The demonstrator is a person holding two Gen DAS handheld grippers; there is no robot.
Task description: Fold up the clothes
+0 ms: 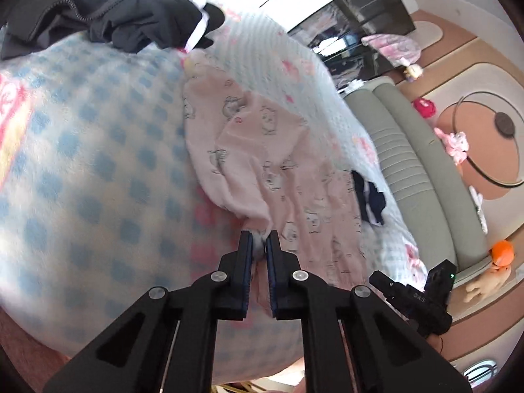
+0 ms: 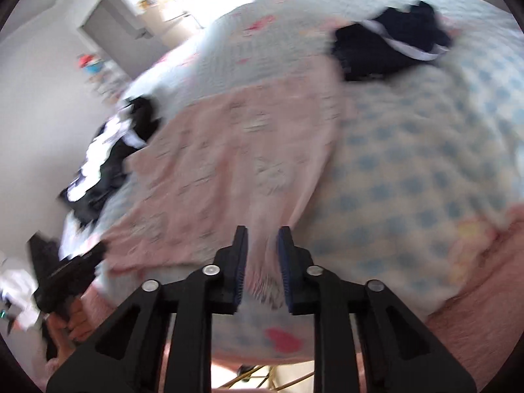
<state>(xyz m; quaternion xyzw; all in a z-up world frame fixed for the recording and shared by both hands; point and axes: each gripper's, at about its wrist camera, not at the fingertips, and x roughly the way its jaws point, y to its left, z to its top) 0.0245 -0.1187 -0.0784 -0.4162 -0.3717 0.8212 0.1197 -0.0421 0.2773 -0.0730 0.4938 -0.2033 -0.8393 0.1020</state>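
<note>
A pink garment printed with small grey animals lies spread on the bed. In the left wrist view my left gripper is shut on a bunched end of it, with pale fabric pinched between the blue pads. In the blurred right wrist view the same pink garment runs toward my right gripper, and its folds gather between the pads, which hold it. The right gripper's black body shows at the lower right of the left wrist view. The left gripper, held by a hand, shows at the lower left of the right wrist view.
A blue-checked fleece blanket covers the bed. A heap of dark clothes lies at its far end, a small navy piece near the bed edge, and black-and-white clothes beside the garment. A grey bench and a round glass table stand beyond.
</note>
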